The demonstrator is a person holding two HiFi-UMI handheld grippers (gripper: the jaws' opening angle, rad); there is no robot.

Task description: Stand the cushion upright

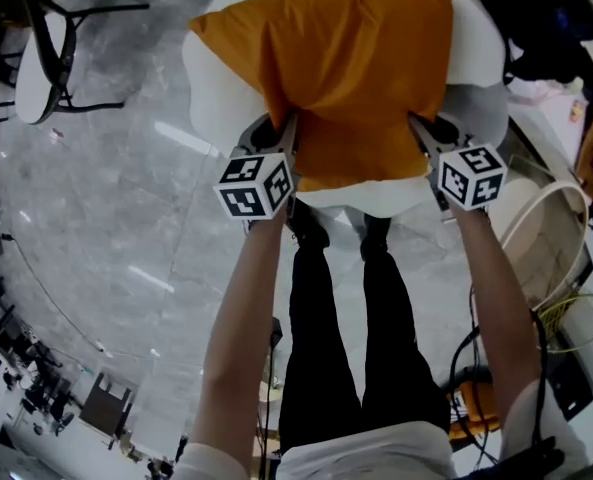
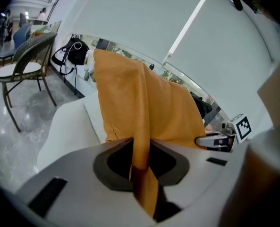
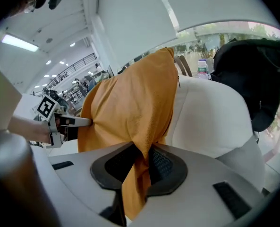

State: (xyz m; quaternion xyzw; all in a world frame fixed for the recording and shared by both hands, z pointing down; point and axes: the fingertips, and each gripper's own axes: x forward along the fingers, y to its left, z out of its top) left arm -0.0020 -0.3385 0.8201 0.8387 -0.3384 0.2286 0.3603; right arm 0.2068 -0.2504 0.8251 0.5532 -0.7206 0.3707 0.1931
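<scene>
An orange cushion [image 1: 346, 68] hangs over a white armchair [image 1: 211, 78], held by its near edge. My left gripper [image 1: 288, 133] is shut on the cushion's near left corner; orange fabric [image 2: 140, 164] runs between its pads. My right gripper [image 1: 416, 128] is shut on the near right corner, with a fold of the cushion [image 3: 137, 169] pinched between its pads. In the left gripper view the cushion [image 2: 140, 103] rises steeply in front of the chair back, and the right gripper [image 2: 220, 141] shows beyond it. In the right gripper view the left gripper [image 3: 64, 122] shows at the cushion's [image 3: 130, 103] far side.
The white armchair's seat and back [image 3: 210, 112] lie under and behind the cushion. A black bag [image 3: 253, 79] rests on the chair's right. A metal-framed chair [image 2: 21, 70] stands on the marble floor [image 1: 106, 218] to the left. Cables [image 1: 566, 318] and a round frame [image 1: 551, 218] lie at the right.
</scene>
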